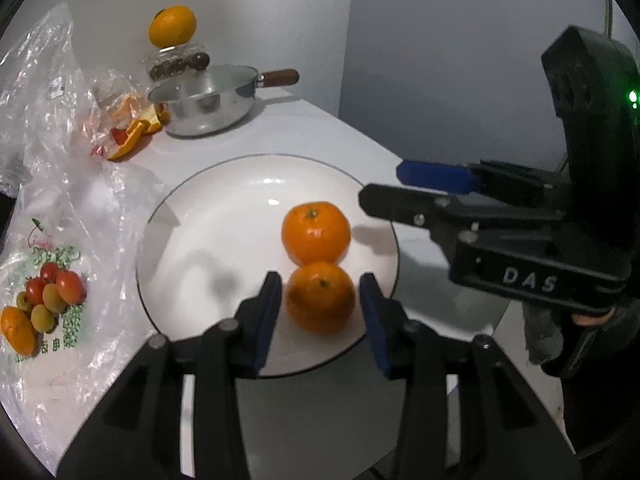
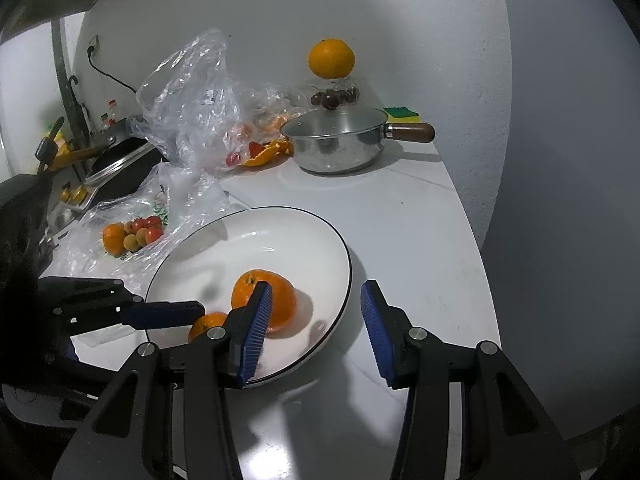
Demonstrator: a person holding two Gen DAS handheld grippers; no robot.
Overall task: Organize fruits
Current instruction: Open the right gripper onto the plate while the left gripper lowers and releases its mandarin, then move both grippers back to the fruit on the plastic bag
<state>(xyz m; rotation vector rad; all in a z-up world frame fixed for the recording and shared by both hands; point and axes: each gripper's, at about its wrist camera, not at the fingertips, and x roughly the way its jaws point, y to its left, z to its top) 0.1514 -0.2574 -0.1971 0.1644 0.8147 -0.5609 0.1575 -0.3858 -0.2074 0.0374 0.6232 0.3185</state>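
A white plate (image 1: 208, 240) with a dark rim holds two oranges that touch each other. The nearer orange (image 1: 320, 298) sits between the blue pads of my left gripper (image 1: 321, 320), with a thin gap showing on each side, so that gripper is open around it. The farther orange (image 1: 315, 232) lies free beyond it. My right gripper (image 2: 316, 330) hovers open over the plate's right rim (image 2: 340, 248) with nothing between its fingers; the farther orange (image 2: 280, 300) shows partly behind its left finger. The left wrist view has the right gripper (image 1: 384, 190) coming in from the right.
A plastic bag (image 1: 60, 208) on the left carries cherry tomatoes, small yellowish fruits and an orange (image 1: 48, 300). Behind the plate stand a steel saucepan (image 1: 204, 104), orange peel (image 1: 132, 136) and a jar of dark fruit topped by an orange (image 1: 173, 26). The counter's edge (image 2: 476, 240) runs close on the right.
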